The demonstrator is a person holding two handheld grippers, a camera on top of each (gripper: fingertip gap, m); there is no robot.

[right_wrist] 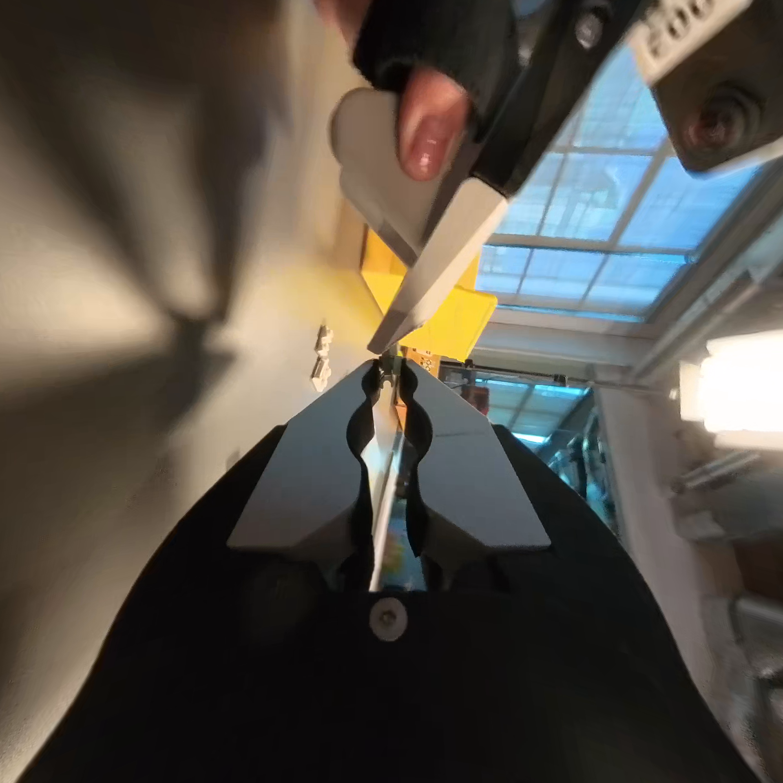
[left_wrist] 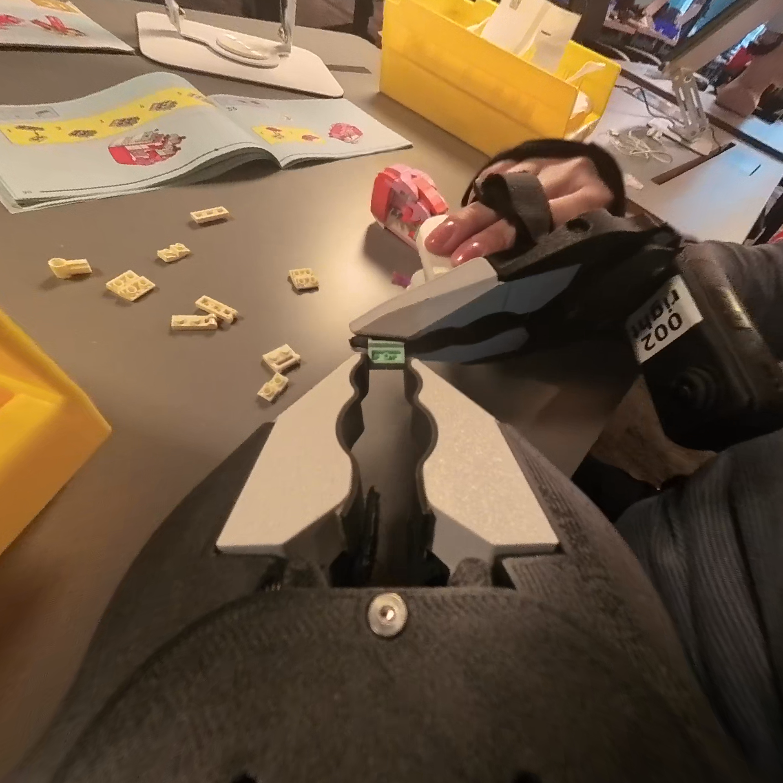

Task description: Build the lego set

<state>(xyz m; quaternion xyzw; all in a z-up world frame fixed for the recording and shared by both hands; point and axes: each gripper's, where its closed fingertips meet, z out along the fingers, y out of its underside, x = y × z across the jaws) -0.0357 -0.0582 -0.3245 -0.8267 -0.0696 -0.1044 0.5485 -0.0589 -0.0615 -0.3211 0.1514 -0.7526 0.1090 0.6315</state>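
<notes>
In the left wrist view my left gripper (left_wrist: 384, 361) is shut on a small green plate brick (left_wrist: 384, 355), with both fingertips against its sides, held above the dark table (left_wrist: 169, 402). My right gripper (left_wrist: 364, 339) reaches in from the right, and its tips clamp the same brick from above. In the right wrist view my right gripper (right_wrist: 388, 367) has its tips nearly closed on the small greenish piece (right_wrist: 390, 363). A grey finger of the left gripper (right_wrist: 423, 296) comes down to the piece from above. A person's hand (left_wrist: 487, 229) holds the right gripper.
Several cream plate bricks (left_wrist: 203, 313) lie scattered on the table to the left. An open instruction booklet (left_wrist: 169, 140) and a red-pink brick model (left_wrist: 406, 203) lie behind. One yellow bin (left_wrist: 478, 97) stands at the back, another yellow bin (left_wrist: 38, 423) at the left edge. A white stand base (left_wrist: 237, 55) is at the far back. My two grippers' fingertips are within a few centimetres of each other. Both grippers' tips are roughly 15 centimeters from the red-pink brick model (left_wrist: 406, 203).
</notes>
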